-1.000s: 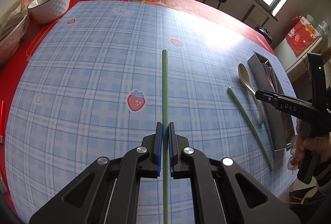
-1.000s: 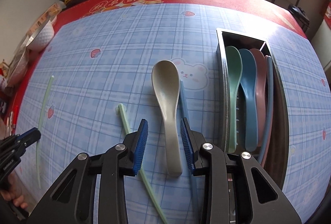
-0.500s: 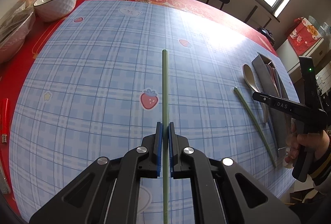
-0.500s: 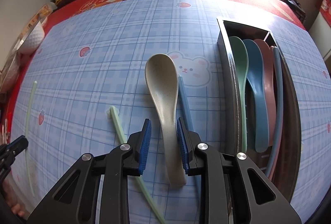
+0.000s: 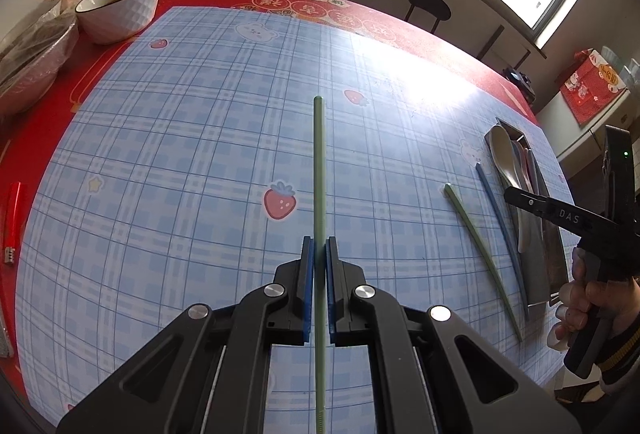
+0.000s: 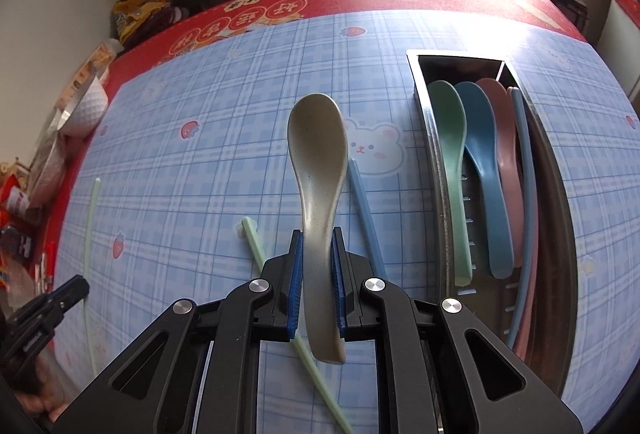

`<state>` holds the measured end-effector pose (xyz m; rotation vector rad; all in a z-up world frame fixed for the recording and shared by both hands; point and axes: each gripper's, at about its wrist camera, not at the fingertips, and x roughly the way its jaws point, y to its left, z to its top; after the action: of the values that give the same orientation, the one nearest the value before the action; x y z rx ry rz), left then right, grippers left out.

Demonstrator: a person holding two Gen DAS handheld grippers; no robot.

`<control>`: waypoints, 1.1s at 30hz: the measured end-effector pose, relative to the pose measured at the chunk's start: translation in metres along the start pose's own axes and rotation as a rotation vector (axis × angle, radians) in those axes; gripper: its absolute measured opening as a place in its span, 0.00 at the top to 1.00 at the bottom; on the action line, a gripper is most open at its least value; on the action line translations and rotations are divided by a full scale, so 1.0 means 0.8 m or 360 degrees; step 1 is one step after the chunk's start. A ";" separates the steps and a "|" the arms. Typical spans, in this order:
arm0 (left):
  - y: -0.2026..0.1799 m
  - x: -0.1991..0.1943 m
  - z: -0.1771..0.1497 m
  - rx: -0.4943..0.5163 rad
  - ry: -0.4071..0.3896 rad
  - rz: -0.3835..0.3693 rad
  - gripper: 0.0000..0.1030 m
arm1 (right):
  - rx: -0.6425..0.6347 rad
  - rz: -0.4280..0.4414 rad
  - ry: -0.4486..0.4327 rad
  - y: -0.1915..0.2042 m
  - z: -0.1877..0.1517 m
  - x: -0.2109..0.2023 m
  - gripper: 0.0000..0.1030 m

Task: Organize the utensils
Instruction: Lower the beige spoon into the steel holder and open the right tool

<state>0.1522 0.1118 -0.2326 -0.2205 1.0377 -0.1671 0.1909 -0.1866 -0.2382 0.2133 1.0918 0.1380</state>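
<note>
My left gripper (image 5: 317, 246) is shut on a green chopstick (image 5: 319, 169) that points straight ahead over the blue checked mat. My right gripper (image 6: 317, 238) is shut on the handle of a beige spoon (image 6: 318, 149); the bowl points away. A second green chopstick (image 6: 256, 246) and a blue chopstick (image 6: 366, 209) lie on the mat beside the spoon. The steel utensil tray (image 6: 432, 137) at the right holds green, blue and pink spoons (image 6: 478, 153) and a blue chopstick. In the left wrist view the right gripper (image 5: 520, 197) holds the spoon (image 5: 506, 157) by the tray.
A white bowl (image 5: 120, 7) and a bagged dish (image 5: 32, 49) stand at the far left on the red tablecloth (image 5: 52, 105). A red lighter (image 5: 12, 218) lies at the left edge. Stools (image 5: 428, 7) and a window are beyond the table.
My right gripper closed on the beige spoon's handle and lifted it slightly. My left gripper moved back a little with the green chopstick still held.
</note>
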 end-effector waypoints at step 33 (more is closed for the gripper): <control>-0.047 -0.009 -0.029 -0.0101 -0.0026 0.0124 0.95 | 0.0008 -0.0216 0.0108 -0.094 0.052 0.028 0.87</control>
<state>0.1273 0.0747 -0.2282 -0.2383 1.0347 -0.0618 0.2387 -0.2592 -0.2567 0.1390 1.1705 0.0211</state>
